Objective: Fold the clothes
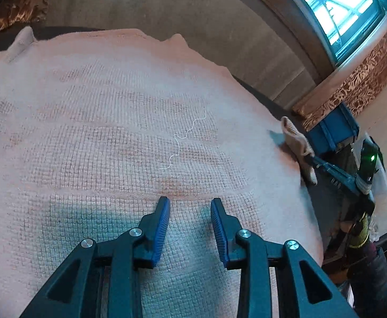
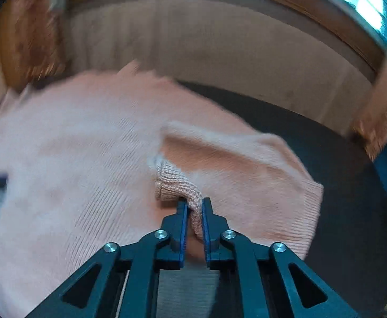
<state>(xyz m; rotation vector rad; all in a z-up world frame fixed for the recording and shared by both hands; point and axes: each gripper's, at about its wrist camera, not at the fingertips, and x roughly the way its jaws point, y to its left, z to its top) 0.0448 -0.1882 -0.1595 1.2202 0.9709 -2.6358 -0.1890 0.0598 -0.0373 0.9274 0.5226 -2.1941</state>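
A pale pink knitted sweater [image 1: 113, 122] lies spread on a dark surface and fills most of the left wrist view. My left gripper [image 1: 190, 202] is open and empty, its fingers just above the knit. A loose white thread [image 1: 182, 140] lies on the sweater ahead of it. My right gripper [image 2: 193, 202] is shut on a ribbed cuff [image 2: 177, 182] of the sweater [image 2: 74, 159] and lifts it off the body. In the left wrist view the right gripper [image 1: 310, 159] holds that cuff [image 1: 296, 137] at the sweater's right edge. The right wrist view is motion-blurred.
The dark surface [image 2: 339, 185] shows to the right of the sweater. A beige panel [image 1: 193, 13] runs behind it. A blue crate [image 1: 334, 129] and patterned brown fabric [image 1: 357, 84] sit at the right, under a window [image 1: 336, 8].
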